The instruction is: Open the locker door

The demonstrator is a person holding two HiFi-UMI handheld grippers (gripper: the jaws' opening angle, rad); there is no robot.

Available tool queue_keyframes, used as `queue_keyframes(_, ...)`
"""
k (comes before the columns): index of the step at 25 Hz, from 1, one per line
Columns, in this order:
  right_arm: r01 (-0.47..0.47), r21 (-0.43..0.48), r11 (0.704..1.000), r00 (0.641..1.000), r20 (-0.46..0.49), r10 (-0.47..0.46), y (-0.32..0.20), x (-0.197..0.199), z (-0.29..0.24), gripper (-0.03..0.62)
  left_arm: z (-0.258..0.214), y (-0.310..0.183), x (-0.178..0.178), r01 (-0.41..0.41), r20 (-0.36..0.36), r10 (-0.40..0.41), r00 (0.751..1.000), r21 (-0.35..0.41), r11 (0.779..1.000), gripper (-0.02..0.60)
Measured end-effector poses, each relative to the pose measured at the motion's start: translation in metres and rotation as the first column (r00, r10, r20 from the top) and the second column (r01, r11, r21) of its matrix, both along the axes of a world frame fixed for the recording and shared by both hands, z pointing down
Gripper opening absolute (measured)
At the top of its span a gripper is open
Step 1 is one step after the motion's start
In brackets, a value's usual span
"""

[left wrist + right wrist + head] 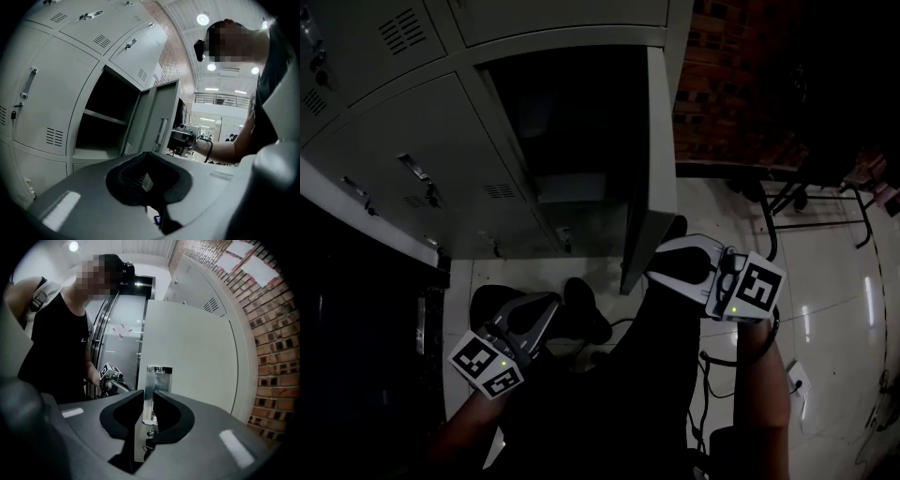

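One step seems left: release | locker door (639, 169) stands open | right gripper (149, 397) jaws apart around door handle (159, 379) | next: back straight off, no snagging.

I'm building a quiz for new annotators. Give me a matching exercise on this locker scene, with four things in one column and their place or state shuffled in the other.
Things
1. locker door
2. chrome handle
3. left tongs
4. brick wall

Places and states
A. nothing between them
B. to the right of the lockers in the head view
C. standing between the right tongs
D. swung open

Pairs: 1-D, 2-C, 3-A, 4-B
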State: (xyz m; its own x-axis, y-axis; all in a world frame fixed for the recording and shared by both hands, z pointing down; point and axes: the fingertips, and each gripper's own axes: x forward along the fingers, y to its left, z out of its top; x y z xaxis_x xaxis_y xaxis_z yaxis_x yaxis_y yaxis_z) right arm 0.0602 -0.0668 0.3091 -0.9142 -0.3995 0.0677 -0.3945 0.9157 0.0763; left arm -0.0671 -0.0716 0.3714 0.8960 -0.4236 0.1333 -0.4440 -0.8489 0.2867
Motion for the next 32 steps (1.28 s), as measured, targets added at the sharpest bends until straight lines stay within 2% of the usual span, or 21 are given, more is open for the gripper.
queue_keyframes(8, -0.042, 0.013, 0.999, 0.999, 0.005, 0.042, 0.003, 0.012, -0.004, 0.061, -0.002, -0.001, -0.001, 0.024, -0.007, -0.024, 1.000, 0.003, 1.000, 0.012)
queue_keyframes(10, -0.107, 0.013, 0.994, 0.994, 0.002, 0.107, 0.005, 0.019, -0.005, 0.041, -0.003, -0.001, -0.001, 0.029, -0.007, -0.029, 1.000, -0.001, 1.000, 0.012)
queue_keyframes(11, -0.153, 0.009, 0.988, 0.988, -0.010, 0.153, 0.006, 0.022, -0.005, 0.002, -0.002, -0.001, 0.000, 0.031, -0.006, -0.031, 0.999, -0.003, 1.000, 0.012)
queue_keyframes(15, -0.265, -0.001, 0.964, 0.964, -0.040, 0.264, 0.020, 0.019, -0.005, 0.002, -0.002, -0.001, 0.000, 0.034, -0.006, -0.034, 0.999, -0.009, 0.999, 0.012)
queue_keyframes(19, -0.315, -0.020, 0.949, 0.949, 0.006, 0.315, 0.036, 0.009, -0.011, 0.002, -0.003, 0.003, 0.000, 0.030, -0.011, -0.030, 0.999, -0.009, 1.000, 0.012)
queue_keyframes(26, -0.253, -0.067, 0.965, 0.965, 0.056, 0.257, 0.052, -0.038, -0.002, 0.002, -0.003, 0.011, -0.002, 0.023, -0.008, -0.023, 1.000, -0.012, 1.000, 0.012)
queue_keyframes(32, -0.259, -0.131, 0.957, 0.960, 0.070, 0.269, 0.043, -0.069, 0.018, 0.000, -0.005, 0.020, -0.002, 0.013, -0.014, -0.013, 1.000, -0.014, 1.000, 0.012)
